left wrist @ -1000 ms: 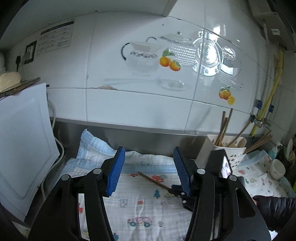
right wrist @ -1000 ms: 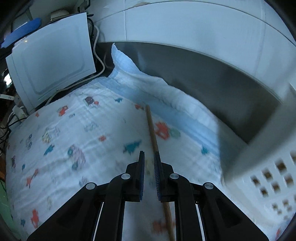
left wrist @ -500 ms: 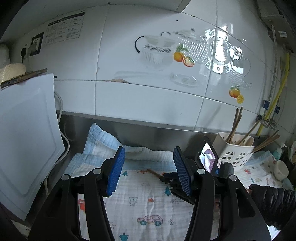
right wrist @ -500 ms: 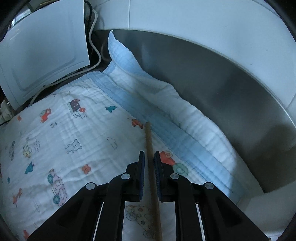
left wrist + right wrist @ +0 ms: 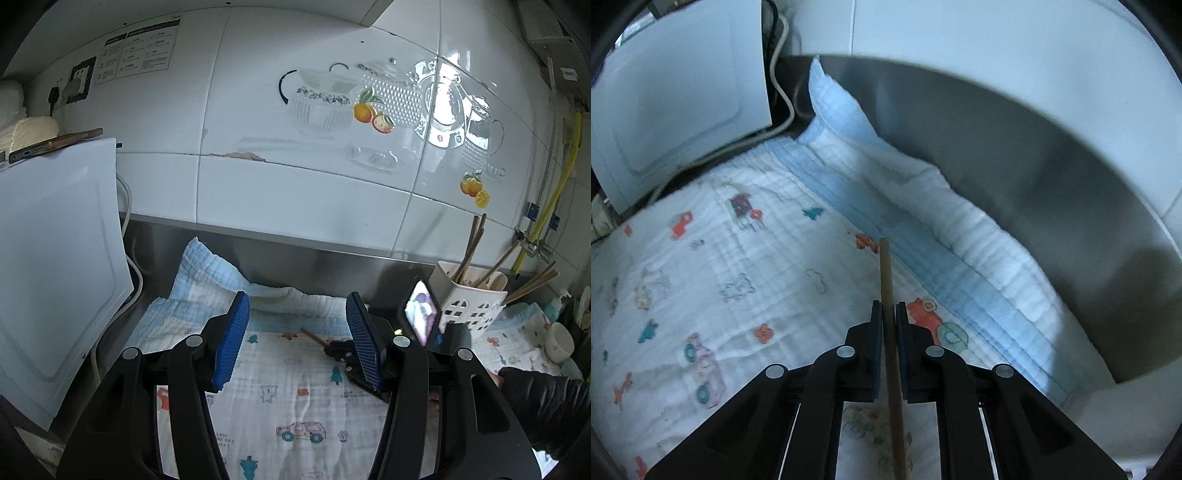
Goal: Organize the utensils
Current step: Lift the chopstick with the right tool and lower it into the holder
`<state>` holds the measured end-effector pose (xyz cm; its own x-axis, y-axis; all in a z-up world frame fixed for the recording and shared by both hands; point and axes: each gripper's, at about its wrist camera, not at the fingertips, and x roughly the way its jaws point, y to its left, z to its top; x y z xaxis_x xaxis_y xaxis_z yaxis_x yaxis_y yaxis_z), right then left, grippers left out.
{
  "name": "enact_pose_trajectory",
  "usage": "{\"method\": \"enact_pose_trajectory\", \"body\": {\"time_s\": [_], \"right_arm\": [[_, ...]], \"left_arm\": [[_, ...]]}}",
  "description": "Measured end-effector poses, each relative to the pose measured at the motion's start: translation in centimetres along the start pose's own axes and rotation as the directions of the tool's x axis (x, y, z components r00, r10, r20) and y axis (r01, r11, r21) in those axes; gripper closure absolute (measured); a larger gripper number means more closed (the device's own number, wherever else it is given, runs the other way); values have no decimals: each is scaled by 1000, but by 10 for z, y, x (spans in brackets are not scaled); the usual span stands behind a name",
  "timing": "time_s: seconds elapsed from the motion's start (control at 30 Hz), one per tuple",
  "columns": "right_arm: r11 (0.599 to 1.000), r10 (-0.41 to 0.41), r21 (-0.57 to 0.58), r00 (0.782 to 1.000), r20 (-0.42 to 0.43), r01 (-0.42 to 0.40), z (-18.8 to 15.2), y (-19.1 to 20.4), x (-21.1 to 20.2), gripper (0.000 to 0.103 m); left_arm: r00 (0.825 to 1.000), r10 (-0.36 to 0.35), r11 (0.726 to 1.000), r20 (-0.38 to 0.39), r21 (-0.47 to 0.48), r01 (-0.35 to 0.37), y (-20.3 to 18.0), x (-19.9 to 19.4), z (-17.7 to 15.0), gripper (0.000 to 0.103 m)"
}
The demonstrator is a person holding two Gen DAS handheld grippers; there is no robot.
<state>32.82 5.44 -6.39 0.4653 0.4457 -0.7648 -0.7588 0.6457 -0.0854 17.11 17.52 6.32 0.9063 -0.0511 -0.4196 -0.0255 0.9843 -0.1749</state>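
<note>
Wooden and slim, the chopstick sits clamped between the nearly closed pads of the right gripper, its tip pointing out over the printed cloth. The left gripper hangs wide apart, holding nothing. Near the wall, the white utensil holder stands with more chopsticks inside.

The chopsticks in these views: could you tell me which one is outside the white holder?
The chopstick clamped in the right tool over the printed cloth; the others stand upright in the white holder.

Left claw gapes wide and empty; right claw is pinched nearly closed.
</note>
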Motion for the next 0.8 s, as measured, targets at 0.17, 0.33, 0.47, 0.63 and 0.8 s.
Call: {"method": "enact_pose_trajectory", "body": {"time_s": [0.17,0.33,0.47,0.63,0.8], "right_arm": [[1000,-2,-4,995,96,2,-4,12,-54,96],[1000,-21,0,981,192,22,-14,23,-118,96],[999,-50,6,963,265,50,-27,28,-174,96],[996,-93,30,947,306,88,-43,26,-228,96],[984,-177,67,926,332,165,-61,11,-274,96]], "left_arm": [[1000,-7,1000,14,-2,7,-4,-13,0,48],[999,-30,1000,12,11,30,-15,-26,-5,48],[998,-55,998,9,16,55,-26,-34,-10,48],[994,-106,994,3,41,105,-53,-41,-16,41],[985,-170,982,-33,83,172,-89,-35,-26,41]]}}
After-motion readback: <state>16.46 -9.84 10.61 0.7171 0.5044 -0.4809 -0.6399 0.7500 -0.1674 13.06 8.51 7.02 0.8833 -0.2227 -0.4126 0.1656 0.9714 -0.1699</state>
